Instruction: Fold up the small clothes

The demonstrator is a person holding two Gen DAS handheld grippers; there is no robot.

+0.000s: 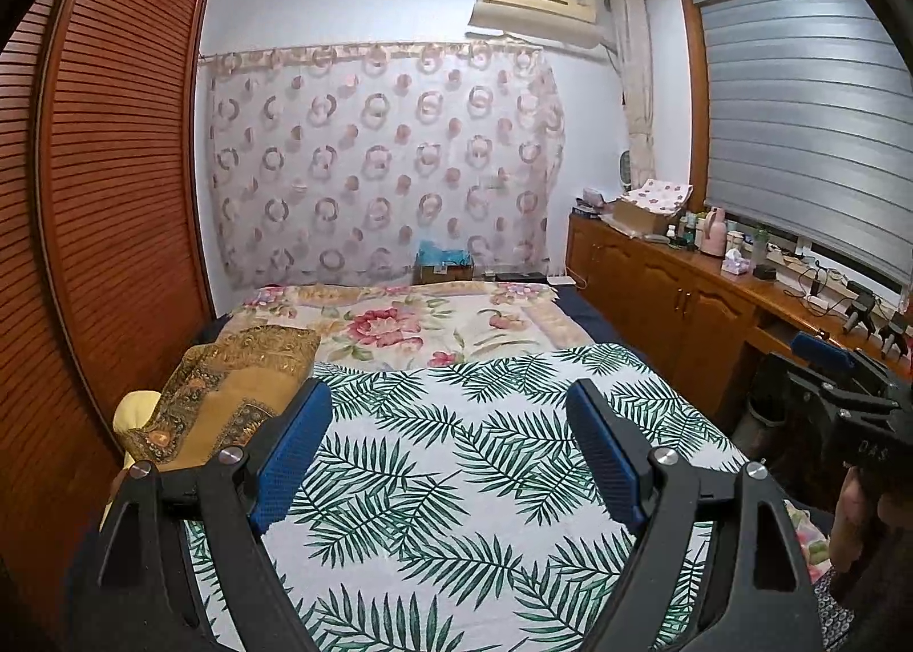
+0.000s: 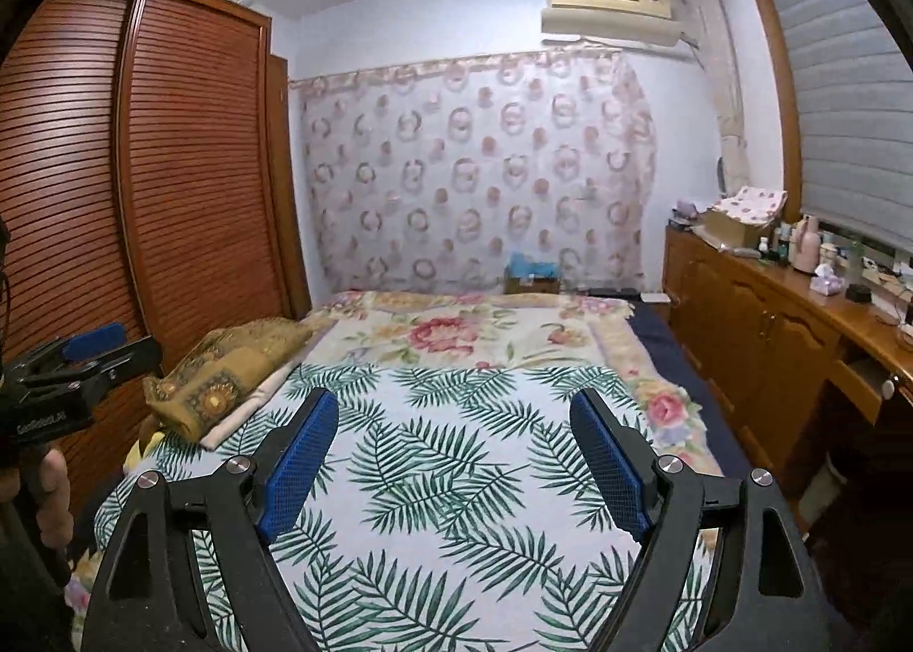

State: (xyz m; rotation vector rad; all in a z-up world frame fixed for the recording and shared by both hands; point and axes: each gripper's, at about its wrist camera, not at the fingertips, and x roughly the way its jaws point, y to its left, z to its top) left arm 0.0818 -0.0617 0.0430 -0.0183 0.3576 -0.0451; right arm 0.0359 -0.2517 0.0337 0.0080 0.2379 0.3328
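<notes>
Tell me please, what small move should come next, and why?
Probably lower both tongs toward the palm-leaf cloth on the bed. The left tongs and right tongs are open, hold nothing and hover above it. No other small garment shows clearly; only a folded gold patterned cloth lies at the left edge of the bed.

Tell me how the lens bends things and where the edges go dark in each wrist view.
Left wrist view: the wardrobe bows strongly, the window blind curves, corners fall black; the open left gripper looks sharp over the leaf-print sheet. Right wrist view: same barrel bend on the wardrobe, dark corners; the open right gripper is sharp, light even, no glare.
</notes>
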